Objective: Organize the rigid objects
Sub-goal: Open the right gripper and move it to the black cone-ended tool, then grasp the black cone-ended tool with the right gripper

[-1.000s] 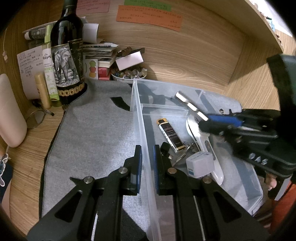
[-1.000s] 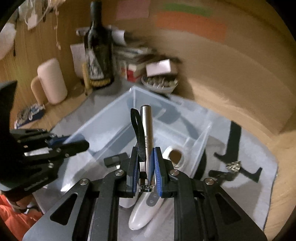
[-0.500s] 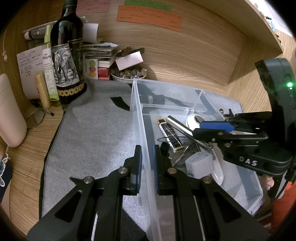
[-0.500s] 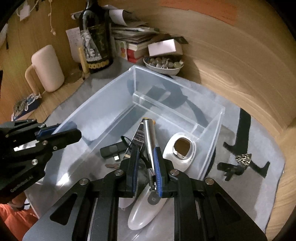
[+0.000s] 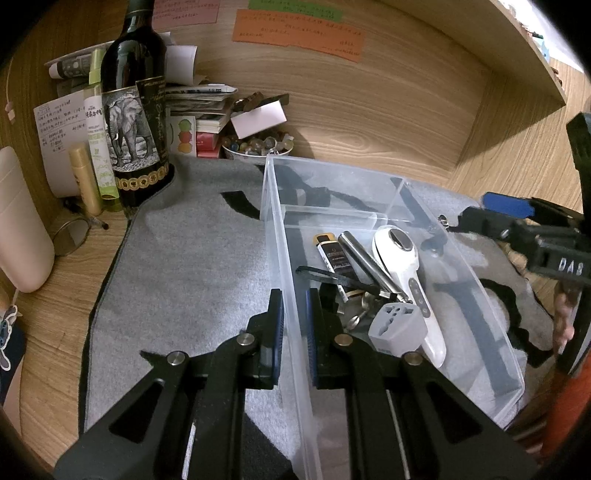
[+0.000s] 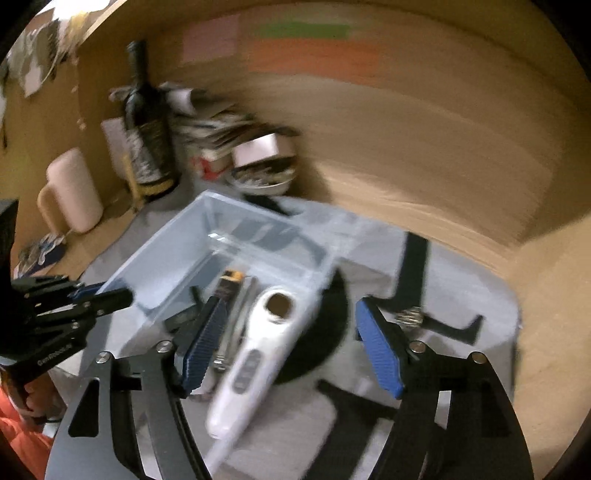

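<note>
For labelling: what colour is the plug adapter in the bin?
Light grey plug adapter, clearest in the left wrist view.

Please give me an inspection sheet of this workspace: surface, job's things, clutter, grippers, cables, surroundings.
Surface: grey mat on wooden desk.
Job's things: clear bin holds steel tube, lighter, white device, adapter.
Clutter: wine bottle, bowl, books.
Grippers: left gripper shut on bin's wall; right gripper open, jaws just opened, nothing held.
Cables: nothing seen.
Surroundings: wooden walls, paper notes.
</note>
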Action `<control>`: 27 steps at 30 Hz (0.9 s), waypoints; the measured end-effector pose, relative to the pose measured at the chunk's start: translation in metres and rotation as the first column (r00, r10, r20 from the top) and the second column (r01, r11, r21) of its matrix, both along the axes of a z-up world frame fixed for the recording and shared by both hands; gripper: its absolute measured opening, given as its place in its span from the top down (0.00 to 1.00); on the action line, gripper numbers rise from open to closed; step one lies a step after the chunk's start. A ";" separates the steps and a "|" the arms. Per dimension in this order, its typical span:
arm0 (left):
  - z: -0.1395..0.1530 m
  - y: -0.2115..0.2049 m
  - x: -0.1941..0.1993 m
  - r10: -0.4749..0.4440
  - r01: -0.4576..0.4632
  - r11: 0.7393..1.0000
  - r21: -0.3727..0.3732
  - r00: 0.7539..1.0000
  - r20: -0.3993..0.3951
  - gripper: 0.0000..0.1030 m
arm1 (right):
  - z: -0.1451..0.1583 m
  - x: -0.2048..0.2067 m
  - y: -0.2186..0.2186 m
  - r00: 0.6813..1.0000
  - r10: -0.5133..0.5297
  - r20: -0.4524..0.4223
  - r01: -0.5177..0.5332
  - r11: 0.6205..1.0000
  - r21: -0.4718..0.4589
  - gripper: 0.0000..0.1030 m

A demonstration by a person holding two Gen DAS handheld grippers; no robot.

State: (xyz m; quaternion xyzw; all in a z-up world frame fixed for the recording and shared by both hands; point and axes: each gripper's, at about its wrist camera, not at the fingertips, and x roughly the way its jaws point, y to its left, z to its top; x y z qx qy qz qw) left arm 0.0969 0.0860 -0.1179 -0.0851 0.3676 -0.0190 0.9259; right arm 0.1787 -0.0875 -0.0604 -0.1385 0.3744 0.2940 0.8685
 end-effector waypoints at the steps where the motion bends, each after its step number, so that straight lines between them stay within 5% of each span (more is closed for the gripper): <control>1: 0.000 0.000 0.000 0.000 0.000 1.000 0.001 1.000 0.000 0.90 | 0.001 0.003 -0.008 1.000 -0.022 0.003 0.022 1.000 0.004 0.28; 12: 0.002 -0.001 0.000 -0.005 0.005 1.000 0.017 1.000 -0.008 0.90 | -0.036 0.038 -0.066 0.975 -0.206 -0.085 0.202 0.978 -0.050 0.25; 19: 0.002 -0.002 0.002 -0.006 0.007 1.000 0.020 1.000 -0.020 0.90 | -0.073 0.066 -0.061 0.955 -0.211 -0.208 0.200 0.977 -0.073 0.25; 27: 0.001 0.001 0.005 -0.003 0.004 1.000 0.008 1.000 -0.021 0.90 | -0.090 0.086 -0.042 0.953 -0.183 -0.241 0.164 0.982 -0.097 0.25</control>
